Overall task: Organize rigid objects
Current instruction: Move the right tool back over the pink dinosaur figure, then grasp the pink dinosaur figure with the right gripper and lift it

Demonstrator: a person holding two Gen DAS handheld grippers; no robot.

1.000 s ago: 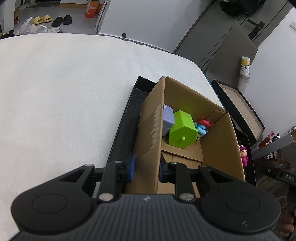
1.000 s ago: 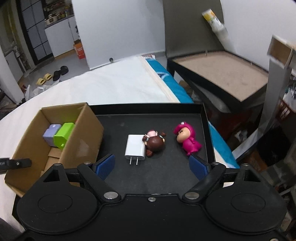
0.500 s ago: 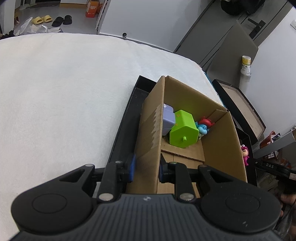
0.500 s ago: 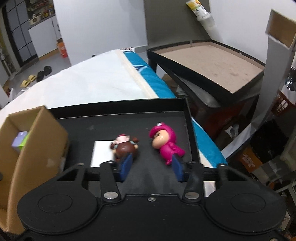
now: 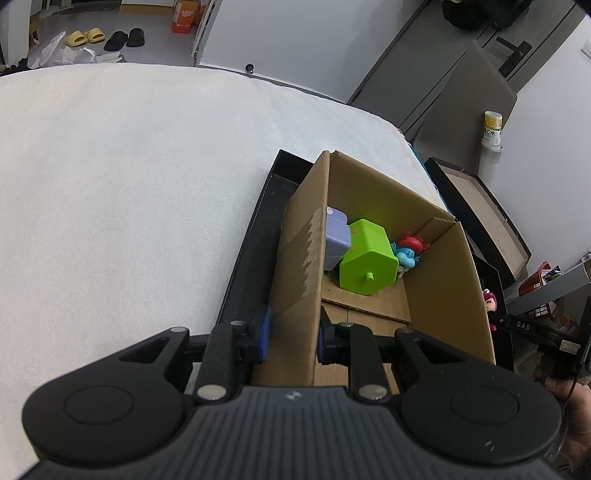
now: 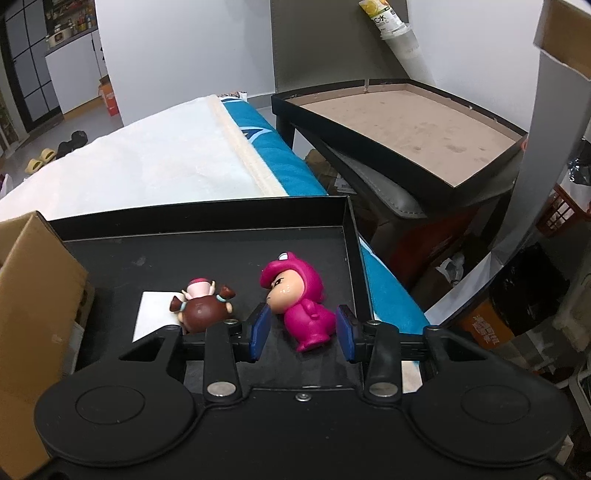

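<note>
A cardboard box stands in a black tray. My left gripper is shut on the box's near left wall. Inside the box lie a green toy, a purple block and a blue figurine with red hair. In the right wrist view a pink figurine lies on the tray. My right gripper straddles its body and its jaws are closing, with a thin gap still at the right pad. A brown figurine and a white charger lie just left of it.
The tray rests on a white cloth-covered surface with a blue edge. Beyond the tray's right rim stands a second black tray lined with brown board, with clutter and a drop below it. A bottle leans at the back.
My right gripper moved down and right, from over the charger and brown figurine to around the pink figurine, and its jaws narrowed a lot. The left gripper kept its hold on the box.
</note>
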